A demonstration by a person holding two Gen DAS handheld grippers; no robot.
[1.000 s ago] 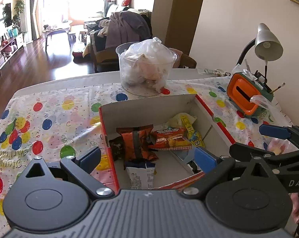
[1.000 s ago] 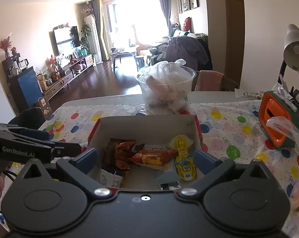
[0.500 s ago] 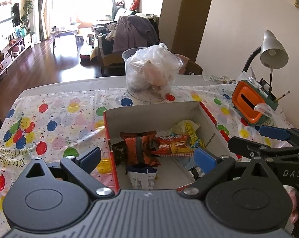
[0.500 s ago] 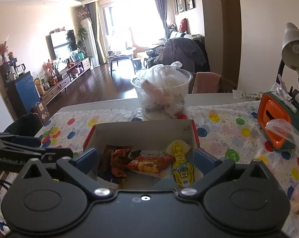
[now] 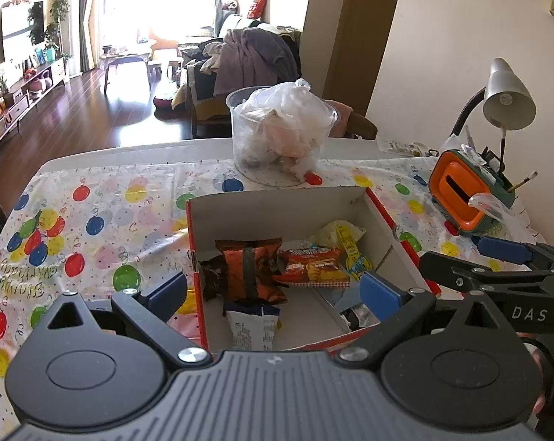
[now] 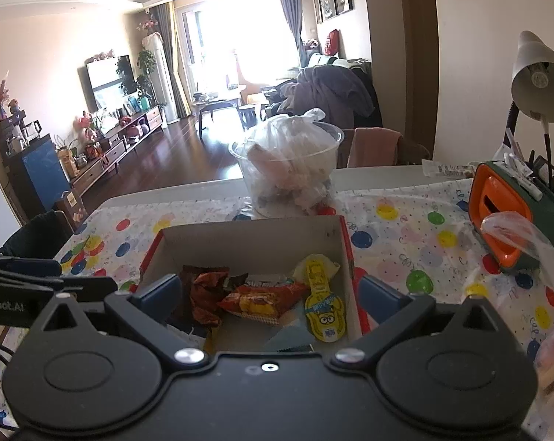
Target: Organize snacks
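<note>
Daylight floods in from the far windows [image 6: 218, 47] — blown out white there. Fisheye bends the edges — corners go dark.

Tablecloth [image 5: 93, 198] multicoloured balloons on white; box [image 5: 391, 220] red outside; holder [image 5: 457, 191] orange-green.

Table [image 5: 93, 154] – balloon cloth [image 5: 93, 220], snack box [image 5: 277, 205], tub [image 5: 277, 139], organizer [image 5: 460, 194]

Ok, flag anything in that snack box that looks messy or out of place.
Nothing is spilled or damaged. The snacks just lie jumbled in the cardboard box: the orange packet overlaps the red packet, and the yellow packet lies slanted.
</note>
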